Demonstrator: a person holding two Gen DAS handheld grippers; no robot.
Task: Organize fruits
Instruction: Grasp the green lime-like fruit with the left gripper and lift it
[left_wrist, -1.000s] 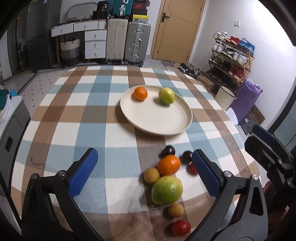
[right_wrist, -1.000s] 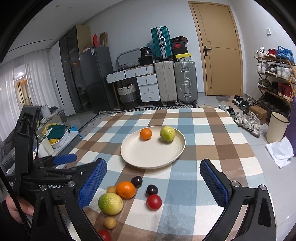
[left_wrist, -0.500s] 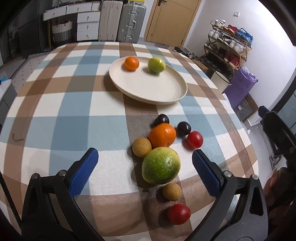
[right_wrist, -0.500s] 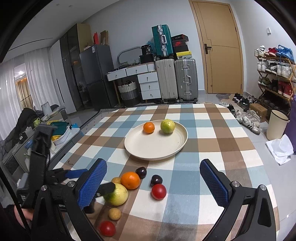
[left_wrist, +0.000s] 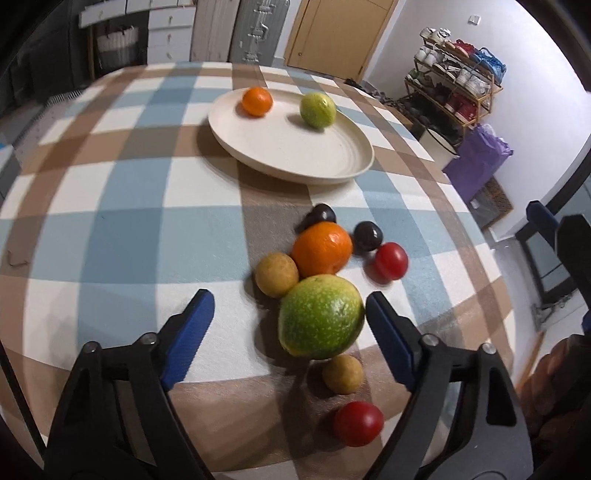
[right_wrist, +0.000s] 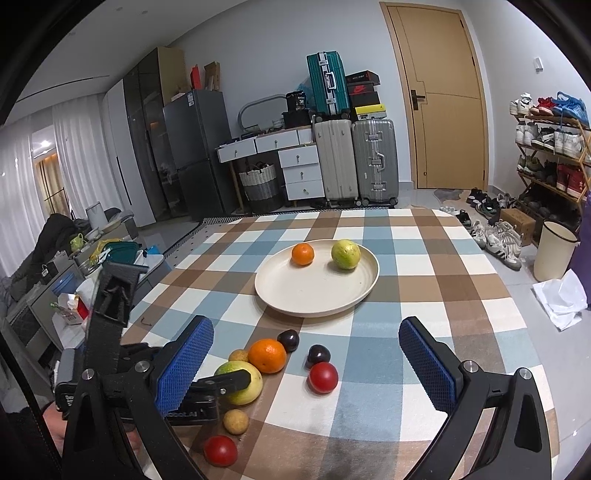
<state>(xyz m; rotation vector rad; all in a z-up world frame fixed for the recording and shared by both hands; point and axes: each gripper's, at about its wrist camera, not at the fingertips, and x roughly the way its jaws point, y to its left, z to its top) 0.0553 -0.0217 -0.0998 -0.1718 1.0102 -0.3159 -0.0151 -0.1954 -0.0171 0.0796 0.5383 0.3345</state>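
My left gripper (left_wrist: 288, 325) is closing its blue jaws around the big round green fruit (left_wrist: 320, 316); the right pad (left_wrist: 384, 332) is just beside it and the left pad is still apart from it. That fruit sits on the checked blue, brown and white tablecloth (left_wrist: 122, 229), touching a round orange (left_wrist: 322, 248) and a small tan ball fruit (left_wrist: 277, 274), with two dark plums and two red tomatoes near. My right gripper (right_wrist: 306, 354) hangs wide open with nothing in it, and farther off the round cream plate (right_wrist: 295, 295) holds a small orange (right_wrist: 303, 254) and a yellow-green fruit (right_wrist: 345, 254).
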